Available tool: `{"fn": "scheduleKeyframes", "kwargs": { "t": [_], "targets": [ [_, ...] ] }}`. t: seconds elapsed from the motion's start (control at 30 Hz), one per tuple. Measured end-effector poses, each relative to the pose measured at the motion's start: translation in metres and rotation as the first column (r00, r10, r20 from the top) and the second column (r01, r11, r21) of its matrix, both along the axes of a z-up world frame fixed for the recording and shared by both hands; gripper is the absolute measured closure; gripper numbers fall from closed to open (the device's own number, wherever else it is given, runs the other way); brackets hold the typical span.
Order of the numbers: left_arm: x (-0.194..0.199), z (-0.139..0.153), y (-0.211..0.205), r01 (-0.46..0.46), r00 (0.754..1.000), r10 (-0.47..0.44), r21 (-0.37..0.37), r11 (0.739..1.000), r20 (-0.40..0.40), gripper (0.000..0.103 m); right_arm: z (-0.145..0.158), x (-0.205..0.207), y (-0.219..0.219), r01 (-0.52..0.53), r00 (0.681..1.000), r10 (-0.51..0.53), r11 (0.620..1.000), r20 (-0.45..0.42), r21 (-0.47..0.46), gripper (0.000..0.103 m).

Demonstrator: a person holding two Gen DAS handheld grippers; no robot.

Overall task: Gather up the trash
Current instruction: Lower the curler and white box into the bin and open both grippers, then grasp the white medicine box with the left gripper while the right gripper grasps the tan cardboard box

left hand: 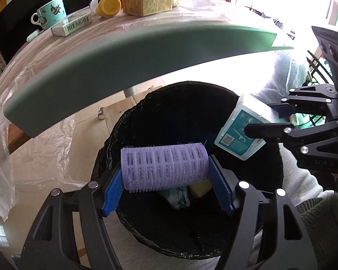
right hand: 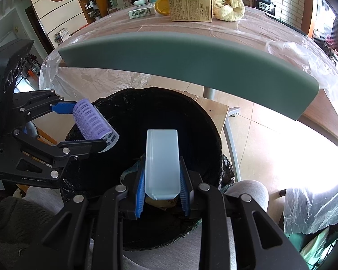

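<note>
Both loads hanging over the black-lined bin (left hand: pixel 191 117). Left hand-held gripper (left hand: pixel 166 186) clamped end-to-end on a purple hair roller (left hand: pixel 164 166), above the bin's near rim. Right hand-held gripper (right hand: pixel 162 193) clamped on the sides of a pale blue plastic box (right hand: pixel 162 162), above the bin's mouth; the same box (left hand: pixel 243 130) shows a teal label from the left wrist view. To drop well: likely best to spread each pair of fingers only once its load sits clear inside the rim, roller nudged further toward bin centre first. Scraps already at the bin's bottom. Grey-green tabletop (right hand: pixel 191 63) edge overhanging the bin's far side, limiting any lift. Beyond it, mug (left hand: pixel 50 11), cardboard carton (right hand: pixel 191 3), 1 barcoded pack (right hand: pixel 142 11).
</note>
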State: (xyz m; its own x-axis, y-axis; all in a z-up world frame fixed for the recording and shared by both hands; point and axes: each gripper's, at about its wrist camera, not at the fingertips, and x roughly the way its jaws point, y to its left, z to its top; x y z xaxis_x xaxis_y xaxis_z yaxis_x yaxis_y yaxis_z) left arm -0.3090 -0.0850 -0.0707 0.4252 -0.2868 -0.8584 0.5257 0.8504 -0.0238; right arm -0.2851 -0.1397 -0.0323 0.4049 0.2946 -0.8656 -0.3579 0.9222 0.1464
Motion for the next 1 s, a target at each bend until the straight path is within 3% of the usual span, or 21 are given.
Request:
{"fn": "scheduleKeyframes", "kwargs": {
  "t": [0.03, 0.07, 0.13, 0.37, 0.47, 0.5, 0.57, 0.6, 0.67, 0.7, 0.73, 0.8, 0.87, 1.0],
  "targets": [
    [0.001, 0.001, 0.001, -0.002, 1.000, 0.002, -0.005, 1.000, 0.006, 0.030, 0.001, -0.001, -0.001, 0.006, 1.000, -0.006, 1.000, 0.002, 0.005, 0.070],
    [0.001, 0.002, 0.003, -0.010, 1.000, 0.010, -0.008, 1.000, 0.008, 0.020, 0.002, -0.001, -0.003, 0.015, 1.000, -0.015, 1.000, 0.002, 0.013, 0.065],
    [0.001, 0.003, 0.005, -0.007, 1.000, 0.007, -0.034, 0.999, -0.003, 0.015, 0.005, -0.002, -0.007, 0.041, 0.999, -0.041, 0.999, 0.006, 0.022, 0.041],
    [-0.009, 0.017, 0.011, -0.007, 1.000, 0.008, -0.062, 0.998, 0.009, 0.011, 0.027, -0.009, -0.018, 0.058, 0.998, -0.060, 0.996, 0.033, 0.062, 0.032],
    [-0.017, 0.050, 0.023, -0.014, 0.999, 0.021, -0.136, 0.991, 0.047, 0.011, 0.057, -0.020, -0.023, 0.049, 0.993, -0.055, 0.997, 0.109, 0.054, 0.031],
    [-0.020, 0.068, 0.030, -0.008, 0.997, 0.022, -0.178, 0.984, 0.076, 0.011, 0.069, -0.023, -0.023, 0.043, 0.988, -0.052, 0.997, 0.149, 0.062, 0.026],
    [-0.021, 0.103, 0.043, -0.030, 0.984, 0.068, -0.223, 0.974, 0.164, 0.008, 0.101, -0.028, -0.027, 0.046, 0.960, -0.066, 0.996, 0.274, 0.078, 0.010],
    [-0.020, 0.117, 0.048, -0.049, 0.973, 0.101, -0.241, 0.969, 0.208, 0.001, 0.117, -0.029, -0.029, 0.063, 0.928, -0.093, 0.994, 0.362, 0.093, 0.004],
    [-0.011, 0.141, 0.061, -0.091, 0.939, 0.188, -0.319, 0.943, 0.287, 0.001, 0.138, -0.026, -0.034, 0.092, 0.848, -0.160, 0.983, 0.505, 0.156, 0.004],
    [0.002, 0.147, 0.067, -0.131, 0.928, 0.240, -0.353, 0.926, 0.286, 0.001, 0.142, -0.019, -0.034, 0.097, 0.835, -0.174, 0.980, 0.522, 0.173, 0.004],
    [0.016, 0.147, 0.070, -0.176, 0.929, 0.273, -0.355, 0.918, 0.248, 0.001, 0.142, -0.006, -0.031, 0.091, 0.848, -0.172, 0.979, 0.501, 0.182, 0.004],
    [0.054, 0.139, 0.072, -0.224, 0.956, 0.274, -0.351, 0.909, 0.102, 0.001, 0.136, 0.021, -0.025, 0.062, 0.898, -0.138, 0.980, 0.417, 0.191, 0.004],
    [0.084, 0.127, 0.073, -0.301, 0.945, 0.326, -0.332, 0.894, 0.021, 0.002, 0.126, 0.047, -0.015, 0.050, 0.933, -0.120, 0.977, 0.338, 0.208, 0.004],
    [0.116, 0.117, 0.063, -0.335, 0.933, 0.354, -0.200, 0.921, 0.068, 0.002, 0.105, 0.079, 0.005, 0.069, 0.962, -0.113, 0.982, 0.251, 0.177, 0.005]
  ]
}}
